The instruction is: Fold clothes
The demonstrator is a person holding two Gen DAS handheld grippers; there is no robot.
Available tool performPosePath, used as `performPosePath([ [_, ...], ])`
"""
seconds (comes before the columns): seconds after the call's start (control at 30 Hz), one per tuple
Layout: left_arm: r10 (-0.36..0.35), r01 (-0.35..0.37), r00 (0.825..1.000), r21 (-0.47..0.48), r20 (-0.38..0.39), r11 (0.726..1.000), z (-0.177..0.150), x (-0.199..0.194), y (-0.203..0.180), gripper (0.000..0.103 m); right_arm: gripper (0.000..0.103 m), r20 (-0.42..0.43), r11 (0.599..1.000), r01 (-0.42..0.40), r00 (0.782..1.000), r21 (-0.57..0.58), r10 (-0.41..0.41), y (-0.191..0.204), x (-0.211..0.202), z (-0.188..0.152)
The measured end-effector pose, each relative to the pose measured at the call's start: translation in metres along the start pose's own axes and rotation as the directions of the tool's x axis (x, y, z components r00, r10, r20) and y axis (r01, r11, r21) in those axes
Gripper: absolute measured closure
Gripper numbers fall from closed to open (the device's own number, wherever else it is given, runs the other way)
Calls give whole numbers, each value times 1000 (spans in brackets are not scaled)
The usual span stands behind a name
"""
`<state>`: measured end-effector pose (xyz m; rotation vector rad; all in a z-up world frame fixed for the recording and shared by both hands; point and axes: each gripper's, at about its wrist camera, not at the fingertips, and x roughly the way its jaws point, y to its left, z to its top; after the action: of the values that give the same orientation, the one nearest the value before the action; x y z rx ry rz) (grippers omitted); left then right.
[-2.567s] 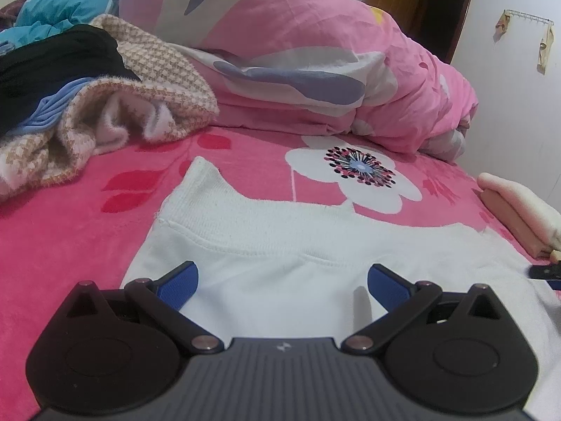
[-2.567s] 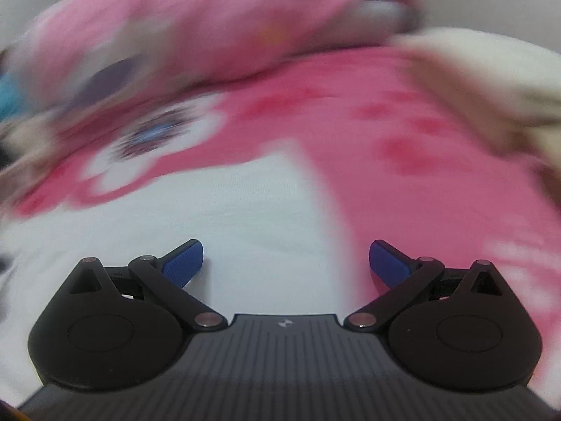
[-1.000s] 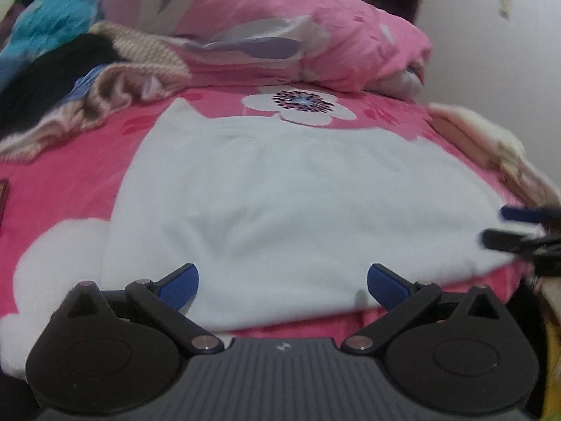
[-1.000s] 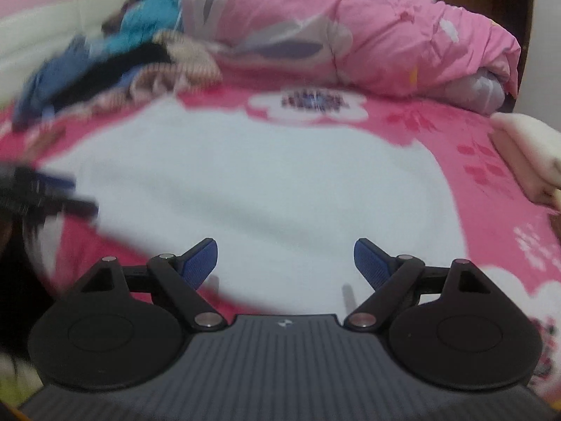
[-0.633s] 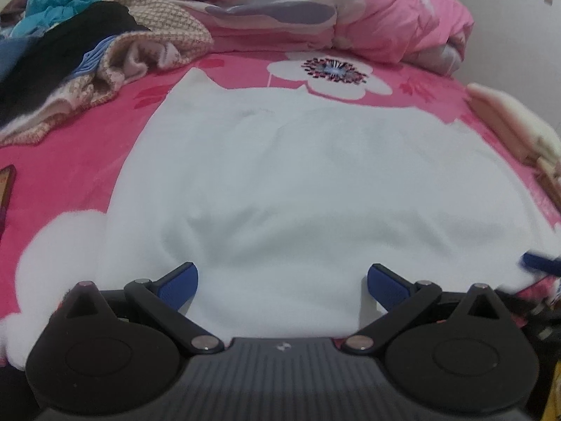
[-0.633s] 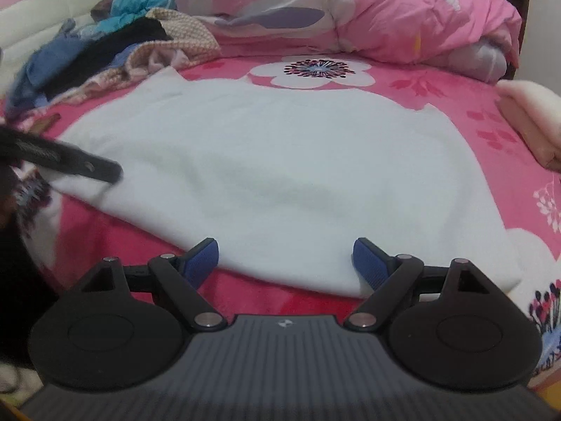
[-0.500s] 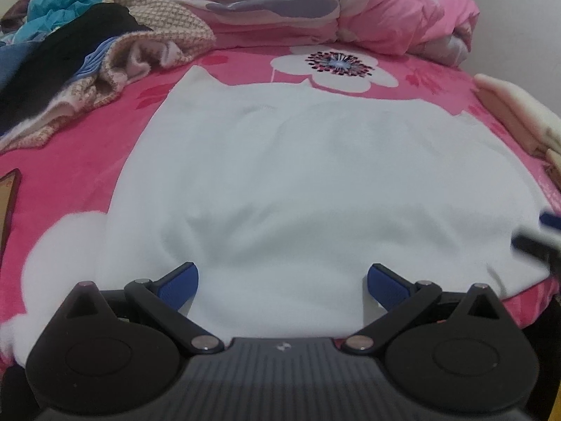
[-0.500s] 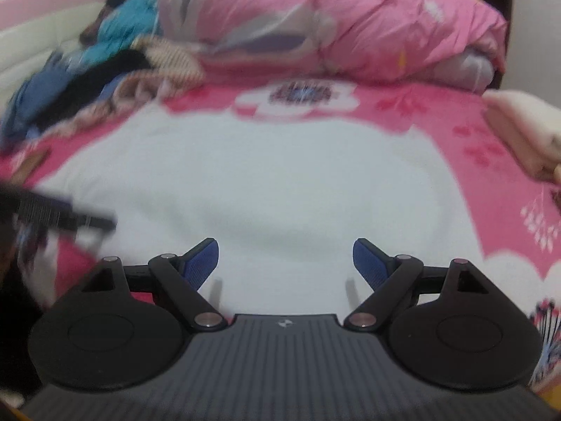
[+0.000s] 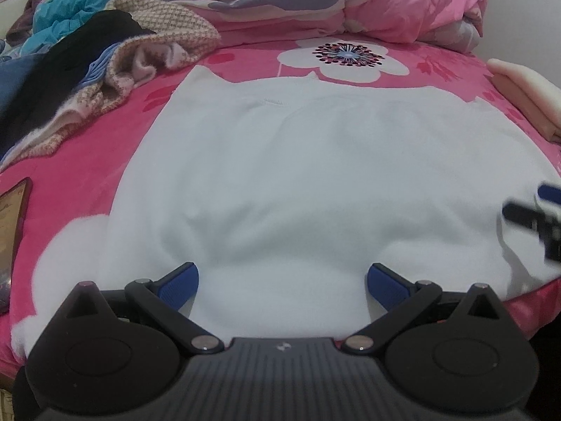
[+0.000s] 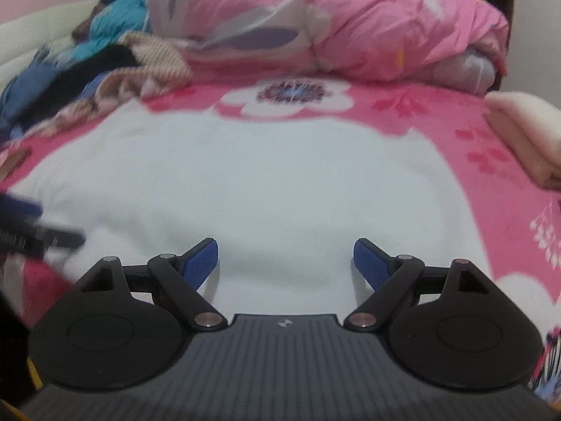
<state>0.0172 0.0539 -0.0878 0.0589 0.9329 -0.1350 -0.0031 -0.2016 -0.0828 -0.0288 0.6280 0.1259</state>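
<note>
A bed under a pink flowered blanket point(image 9: 105, 161) carries a spread white garment point(image 9: 315, 175), a heap of clothes point(image 9: 87, 70), a bunched pink duvet point(image 9: 403, 0) and folded cream cloth point(image 9: 526, 98).

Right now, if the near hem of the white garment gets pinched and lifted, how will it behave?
The white garment lies flat with soft ripples at its near edge, so it is probably floppy and would drape. It looks thick and fleecy, so likely not slippery. The plush pink bedspread may drag on it.

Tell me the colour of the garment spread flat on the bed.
White garment, plain; clearest in the left wrist view.
</note>
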Motion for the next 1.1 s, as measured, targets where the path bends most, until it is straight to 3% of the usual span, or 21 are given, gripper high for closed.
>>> performPosePath([
  [0.1, 5, -5, 1000, 6, 1, 1000, 0, 0, 0, 0, 18, 31, 1000, -2, 1000, 22, 1, -5, 15, 10],
  [0.17, 10, -10, 1000, 9, 0, 1000, 0, 0, 0, 0, 17, 5, 1000, 8, 1000, 15, -8, -7, 35, 8],
  [0.23, 16, -16, 1000, 12, 1, 1000, 0, 1, -1, 0, 12, 23, 1000, 10, 1000, -15, -10, -6, 50, 0],
  [1.1, 62, -63, 998, 32, 27, 998, -3, -5, -6, 0, 11, 71, 1000, 4, 997, -19, -3, -4, 48, -10],
])
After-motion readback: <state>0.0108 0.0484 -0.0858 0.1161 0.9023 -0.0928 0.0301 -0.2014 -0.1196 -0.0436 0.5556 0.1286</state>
